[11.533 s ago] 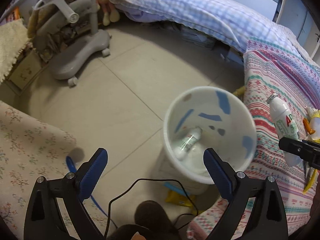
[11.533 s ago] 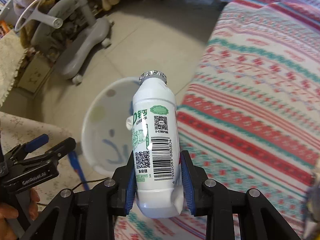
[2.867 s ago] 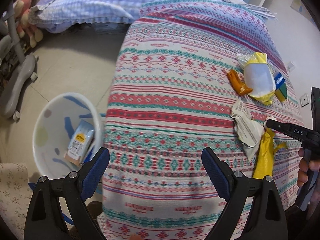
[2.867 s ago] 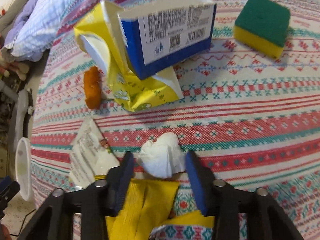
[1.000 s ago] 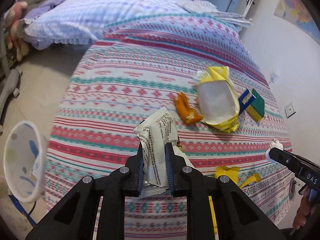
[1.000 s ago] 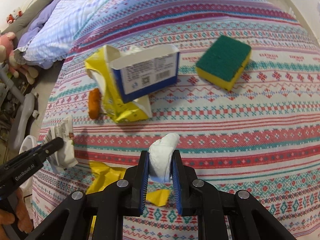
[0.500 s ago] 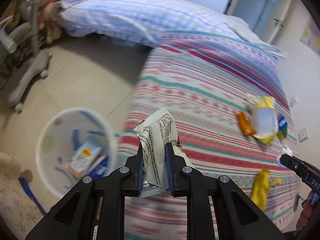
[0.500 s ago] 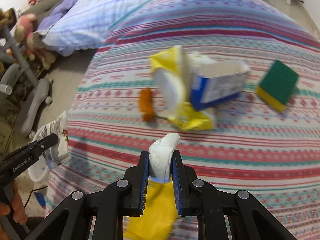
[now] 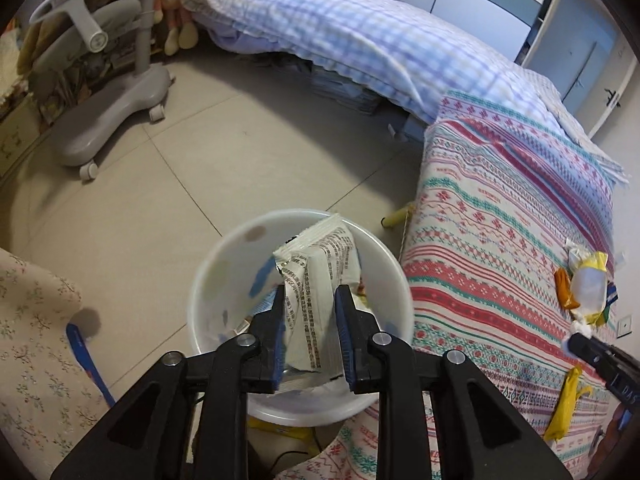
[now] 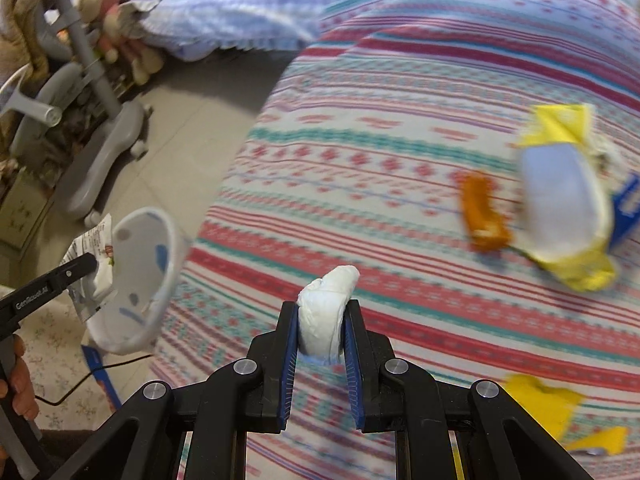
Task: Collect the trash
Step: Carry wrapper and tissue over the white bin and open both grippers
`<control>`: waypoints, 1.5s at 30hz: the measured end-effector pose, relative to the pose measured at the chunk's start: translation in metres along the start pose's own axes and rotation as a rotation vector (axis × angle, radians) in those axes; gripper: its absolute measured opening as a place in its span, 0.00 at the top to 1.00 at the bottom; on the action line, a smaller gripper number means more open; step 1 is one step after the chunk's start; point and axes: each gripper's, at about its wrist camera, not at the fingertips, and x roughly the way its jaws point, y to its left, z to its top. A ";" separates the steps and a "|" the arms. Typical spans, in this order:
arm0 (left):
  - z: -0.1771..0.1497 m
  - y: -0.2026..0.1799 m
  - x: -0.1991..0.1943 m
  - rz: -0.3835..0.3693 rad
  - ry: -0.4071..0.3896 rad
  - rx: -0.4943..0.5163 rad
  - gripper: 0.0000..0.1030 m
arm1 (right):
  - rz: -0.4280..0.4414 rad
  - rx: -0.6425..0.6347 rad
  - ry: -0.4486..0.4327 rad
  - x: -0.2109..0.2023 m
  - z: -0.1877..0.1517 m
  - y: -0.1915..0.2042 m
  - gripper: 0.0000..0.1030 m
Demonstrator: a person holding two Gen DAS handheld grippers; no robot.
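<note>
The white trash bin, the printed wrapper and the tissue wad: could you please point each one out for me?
white trash bin (image 9: 208,280), left wrist view, on its inner left wall.
printed wrapper (image 9: 316,268), left wrist view, on its printed face.
tissue wad (image 10: 326,312), right wrist view, on its crumpled middle.

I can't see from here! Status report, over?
Left gripper over white bin, jaws opening, wrapper between. Right gripper shut on tissue wad. Nothing blocking bin.

The white wrapper (image 9: 316,280) is hiding much of what is lying inside the white bin (image 9: 224,264), while in the right wrist view motion is blurring the yellow packet (image 10: 568,200) and orange wrapper (image 10: 482,216).
</note>
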 end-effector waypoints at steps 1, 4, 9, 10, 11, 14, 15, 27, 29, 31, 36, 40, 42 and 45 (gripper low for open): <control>0.001 0.004 0.002 0.012 0.010 -0.006 0.57 | 0.003 -0.012 0.004 0.004 0.000 0.007 0.81; 0.000 0.016 0.002 0.044 0.019 -0.024 0.23 | 0.007 -0.038 0.013 0.014 0.003 0.024 0.81; -0.002 0.035 -0.001 0.133 0.013 -0.005 0.12 | 0.014 -0.063 0.032 0.028 -0.001 0.044 0.81; -0.002 0.041 -0.003 0.139 0.015 -0.008 0.12 | 0.022 -0.058 0.042 0.031 -0.002 0.047 0.81; -0.002 0.046 -0.004 0.140 0.017 -0.014 0.12 | 0.032 -0.053 0.052 0.035 -0.002 0.051 0.81; -0.003 0.061 -0.009 0.137 0.024 -0.041 0.12 | 0.048 -0.060 0.073 0.048 -0.003 0.069 0.81; -0.003 0.065 -0.011 0.139 0.026 -0.046 0.12 | 0.056 -0.061 0.080 0.054 -0.002 0.076 0.81; -0.007 0.094 -0.010 0.123 0.056 -0.118 0.12 | 0.097 -0.092 0.135 0.104 0.008 0.136 0.81; -0.006 0.092 -0.010 0.129 0.052 -0.110 0.12 | 0.105 -0.080 0.140 0.107 0.011 0.140 0.81; -0.007 0.089 -0.008 0.141 0.055 -0.098 0.12 | 0.106 -0.076 0.138 0.107 0.014 0.144 0.80; -0.010 0.087 -0.004 0.141 0.078 -0.088 0.12 | 0.113 -0.056 0.131 0.103 0.020 0.146 0.61; -0.013 0.076 -0.005 0.125 0.082 -0.061 0.12 | 0.114 -0.037 0.094 0.085 0.022 0.136 0.40; -0.014 0.071 -0.006 0.117 0.085 -0.052 0.12 | 0.111 -0.027 0.091 0.076 0.020 0.127 0.39; -0.017 0.059 -0.006 0.103 0.094 -0.037 0.12 | 0.088 -0.026 0.085 0.061 0.015 0.109 0.37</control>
